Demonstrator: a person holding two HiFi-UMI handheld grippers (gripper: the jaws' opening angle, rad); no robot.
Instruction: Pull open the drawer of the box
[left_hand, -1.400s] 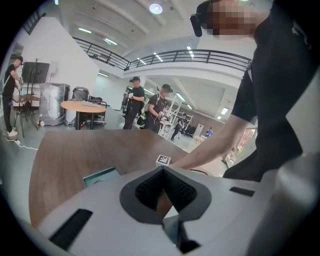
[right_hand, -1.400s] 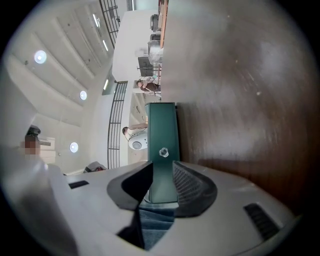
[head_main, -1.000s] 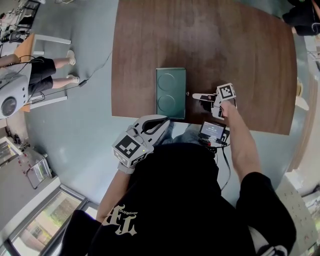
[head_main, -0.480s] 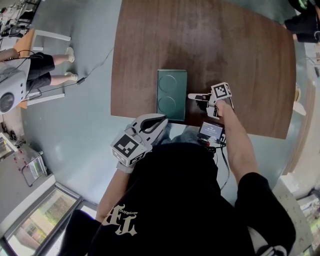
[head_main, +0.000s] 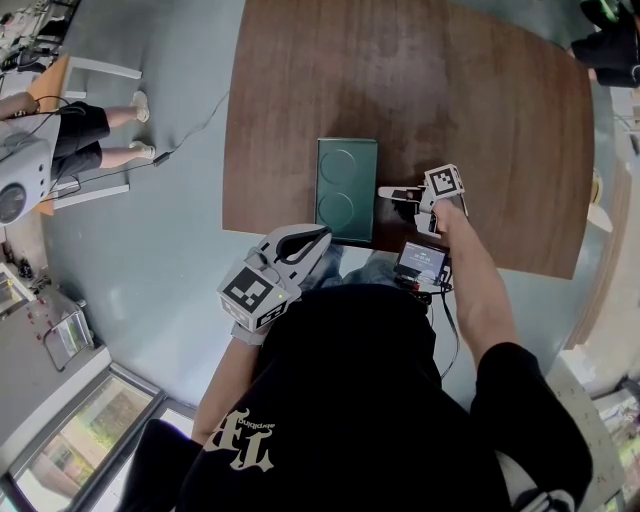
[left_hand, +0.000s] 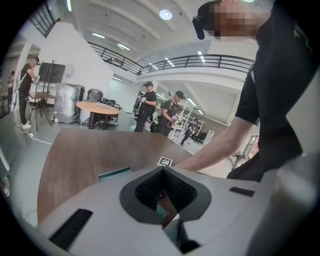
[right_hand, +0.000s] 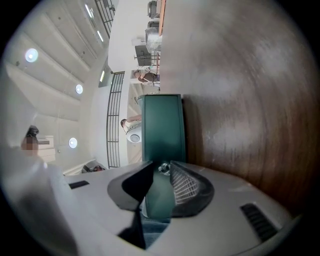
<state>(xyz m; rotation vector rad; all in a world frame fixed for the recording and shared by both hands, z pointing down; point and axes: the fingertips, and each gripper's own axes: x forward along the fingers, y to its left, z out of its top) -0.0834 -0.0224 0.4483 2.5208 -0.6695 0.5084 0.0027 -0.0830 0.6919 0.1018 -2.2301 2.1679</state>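
Here the green box (head_main: 346, 190) lies near the near edge of the brown table (head_main: 450, 90), its long sides running near to far and two round shapes pressed into its lid. The right gripper (head_main: 384, 192) comes at it from the right, its tips just against the box's right side and its marker cube (head_main: 446, 182) behind them. The left gripper (head_main: 318, 236) hangs off the table, just near of the box's near left corner and close to the person's body. A small device with a lit screen (head_main: 422, 262) sits at the person's waist, near of the right hand, and far off to the left a seated person's legs (head_main: 100, 135) show on the grey floor. Nothing lies between either tool and the box. The right gripper view shows what the head view cannot: the right gripper (right_hand: 159, 172) has its jaws spread, with a small metal knob (right_hand: 164, 168) on the box (right_hand: 161, 125) between the tips, beside the ribbed pad; the drawer is not yet drawn out. In the left gripper view the left gripper (left_hand: 162, 171) has its pads met at the tips on nothing, a sliver of the box (left_hand: 115, 173) and the other tool's marker (left_hand: 165, 161) just past them, and standing people (left_hand: 147, 102) by a round table (left_hand: 97, 107) beyond.
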